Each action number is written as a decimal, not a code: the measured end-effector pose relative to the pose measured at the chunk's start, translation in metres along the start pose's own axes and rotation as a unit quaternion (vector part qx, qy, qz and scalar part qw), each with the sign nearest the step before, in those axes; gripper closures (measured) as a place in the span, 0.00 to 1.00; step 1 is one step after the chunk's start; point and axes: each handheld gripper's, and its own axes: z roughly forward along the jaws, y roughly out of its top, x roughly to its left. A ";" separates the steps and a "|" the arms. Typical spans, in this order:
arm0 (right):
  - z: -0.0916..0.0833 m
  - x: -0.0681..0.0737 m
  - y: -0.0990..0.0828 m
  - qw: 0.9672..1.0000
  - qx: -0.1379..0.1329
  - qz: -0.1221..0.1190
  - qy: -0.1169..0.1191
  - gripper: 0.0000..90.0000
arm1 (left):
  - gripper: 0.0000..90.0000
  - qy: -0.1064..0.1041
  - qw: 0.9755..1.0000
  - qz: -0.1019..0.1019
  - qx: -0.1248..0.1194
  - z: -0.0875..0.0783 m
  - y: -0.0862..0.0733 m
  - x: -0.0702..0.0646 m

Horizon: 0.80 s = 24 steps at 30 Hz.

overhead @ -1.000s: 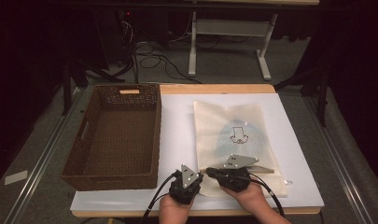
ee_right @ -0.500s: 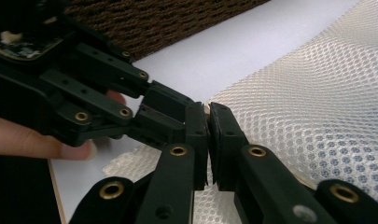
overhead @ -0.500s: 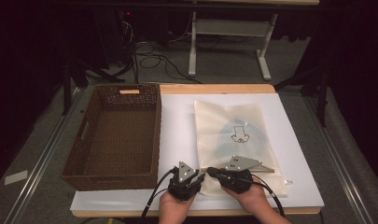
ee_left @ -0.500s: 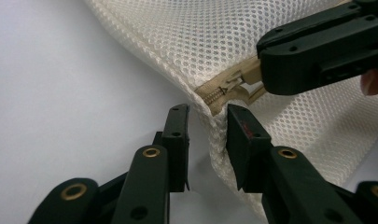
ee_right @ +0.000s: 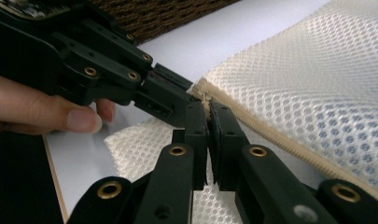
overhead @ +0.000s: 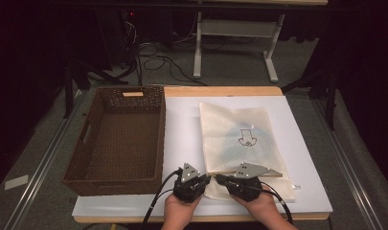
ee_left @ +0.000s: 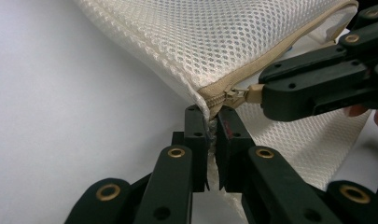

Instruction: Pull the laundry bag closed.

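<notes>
Counter (overhead: 182, 124) is carrying a brown wicker basket (overhead: 119, 139) at left and a cream mesh bag (overhead: 242, 143) at right. Both hands are reaching in from the near edge, facing each other. Left tool (ee_left: 212, 140) is pinching the bag's near corner; right tool (ee_right: 207, 122) is clamping the zipper pull (ee_left: 246, 94).

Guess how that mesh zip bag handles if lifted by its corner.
Probably floppy: the mesh bag lies flat and its corner folds where the left claw pinches it. Likely light, thin open mesh. The right claw grips the zipper pull, so it may slide open.
</notes>
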 end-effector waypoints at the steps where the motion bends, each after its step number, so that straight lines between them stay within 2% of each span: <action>1: 0.000 0.000 0.000 1.000 0.000 0.000 -0.001 0.97 | 0.93 0.002 1.000 0.005 -0.001 0.000 0.000 -0.001; 6: 0.001 -0.002 0.001 1.000 -0.002 0.006 -0.002 0.94 | 0.93 0.015 1.000 0.018 -0.002 0.000 0.000 -0.004; 11: 0.003 -0.003 0.001 1.000 -0.001 0.009 0.000 0.94 | 0.93 0.015 1.000 0.019 -0.001 0.001 -0.001 -0.005; 18: 0.005 0.000 0.004 1.000 -0.002 0.000 0.003 0.96 | 0.93 0.014 1.000 0.024 -0.002 0.000 -0.001 -0.007; 24: 0.004 0.000 0.004 1.000 -0.005 -0.004 -0.001 0.97 | 0.94 0.012 1.000 0.015 -0.006 -0.001 0.000 -0.007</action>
